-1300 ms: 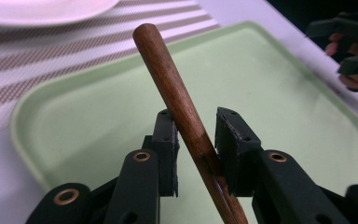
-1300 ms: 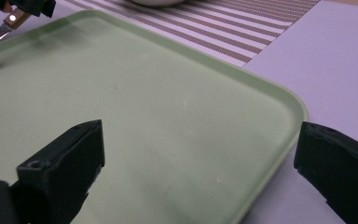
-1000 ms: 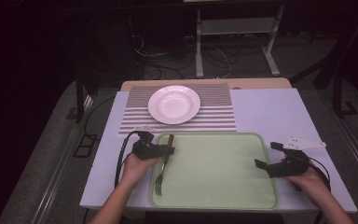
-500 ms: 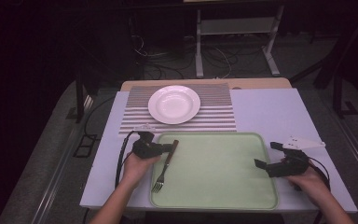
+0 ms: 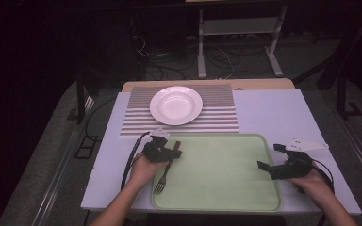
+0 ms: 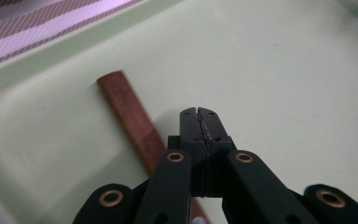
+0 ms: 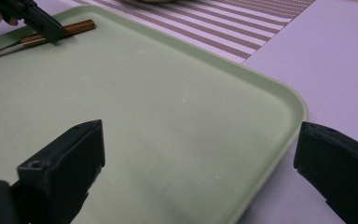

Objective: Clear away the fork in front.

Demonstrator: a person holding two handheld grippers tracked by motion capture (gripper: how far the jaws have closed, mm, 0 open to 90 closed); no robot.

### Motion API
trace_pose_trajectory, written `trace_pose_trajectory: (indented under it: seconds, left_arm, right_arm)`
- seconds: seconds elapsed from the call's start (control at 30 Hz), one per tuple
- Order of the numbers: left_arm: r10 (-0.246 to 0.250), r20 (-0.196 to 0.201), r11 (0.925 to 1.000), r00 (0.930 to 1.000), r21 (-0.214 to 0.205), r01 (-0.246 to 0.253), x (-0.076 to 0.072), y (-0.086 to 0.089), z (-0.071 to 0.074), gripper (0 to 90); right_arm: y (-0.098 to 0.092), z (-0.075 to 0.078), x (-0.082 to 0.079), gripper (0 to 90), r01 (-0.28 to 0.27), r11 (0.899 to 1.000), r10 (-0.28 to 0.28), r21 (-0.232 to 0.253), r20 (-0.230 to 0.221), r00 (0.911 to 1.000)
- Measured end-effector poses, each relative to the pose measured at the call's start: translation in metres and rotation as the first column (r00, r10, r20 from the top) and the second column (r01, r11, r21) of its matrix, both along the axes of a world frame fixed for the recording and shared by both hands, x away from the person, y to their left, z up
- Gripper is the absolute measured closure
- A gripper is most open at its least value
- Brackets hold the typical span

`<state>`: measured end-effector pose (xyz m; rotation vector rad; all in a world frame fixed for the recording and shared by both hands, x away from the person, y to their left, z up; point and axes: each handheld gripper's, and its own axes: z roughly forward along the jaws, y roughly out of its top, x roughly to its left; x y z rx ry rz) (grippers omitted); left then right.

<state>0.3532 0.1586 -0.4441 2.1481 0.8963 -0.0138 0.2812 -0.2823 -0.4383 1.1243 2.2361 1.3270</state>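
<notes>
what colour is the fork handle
Reddish-brown, like copper or wood; the fork handle shows best in the left gripper view.

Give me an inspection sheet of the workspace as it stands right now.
Surface: pale table, striped placemat at its far side, green tray at the near side.
Job's things: fork with a brown handle lying at the tray's left edge; white plate on the placemat.
Clutter: nothing seen.
Grippers: left hand-held gripper jaws together, just over the fork's handle, not around it; right hand-held gripper jaws wide apart at the tray's right edge, empty.
Cables: a black cable trails from the left hand-held gripper.
Surroundings: dark floor, loose cables and a white stand behind the table.
</notes>
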Motion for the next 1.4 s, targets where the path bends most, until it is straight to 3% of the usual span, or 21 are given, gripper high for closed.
trace_pose_trajectory:
  seconds: [0.53,0.9,0.97,1.03,1.13,1.3,1.33,1.4]
  left_arm:
    - [0.066,0.001,0.9976,0.9978,0.022,-0.066,0.007,0.019,-0.001,89.3]
    - [0.067,0.018,0.9974,0.9976,0.025,-0.067,0.006,0.026,-0.001,86.9]
    - [0.066,0.024,0.9978,0.9975,0.006,-0.067,0.005,0.027,0.002,85.7]
    - [0.067,0.045,0.9975,0.9968,-0.025,-0.066,0.003,0.029,0.008,83.6]
    - [0.059,0.095,0.9978,0.9937,-0.034,-0.056,-0.003,0.032,0.015,79.1]
    - [0.046,0.134,0.9981,0.9899,-0.046,-0.04,-0.011,0.041,0.023,63.8]
    - [0.041,0.141,0.9982,0.9892,-0.049,-0.034,-0.013,0.043,0.025,55.3]
    - [0.03,0.152,0.998,0.988,-0.059,-0.021,-0.019,0.045,0.027,50.1]
  right_arm:
    - [0.0,-0.001,0.001,2.0,-0.001,1.0,0.001,-0.005,-0.003,1.0]
    - [-0.001,-0.001,0.001,2.0,0.0,1.0,0.0,-0.005,-0.002,1.0]
    - [-0.001,-0.001,0.0,2.0,0.001,1.0,-0.001,-0.005,-0.001,1.0]
    - [-0.002,-0.001,0.0,2.0,0.001,1.0,-0.001,-0.006,0.0,1.0]
    - [-0.002,-0.001,0.0,2.0,0.002,1.0,-0.002,-0.006,0.0,1.0]
    - [-0.002,-0.001,0.0,2.0,0.002,1.0,-0.002,-0.006,-0.001,1.0]
    - [-0.002,-0.001,0.0,2.0,0.002,1.0,-0.002,-0.006,-0.001,1.0]
    - [-0.002,-0.001,0.0,2.0,0.002,1.0,-0.002,-0.007,-0.001,1.0]
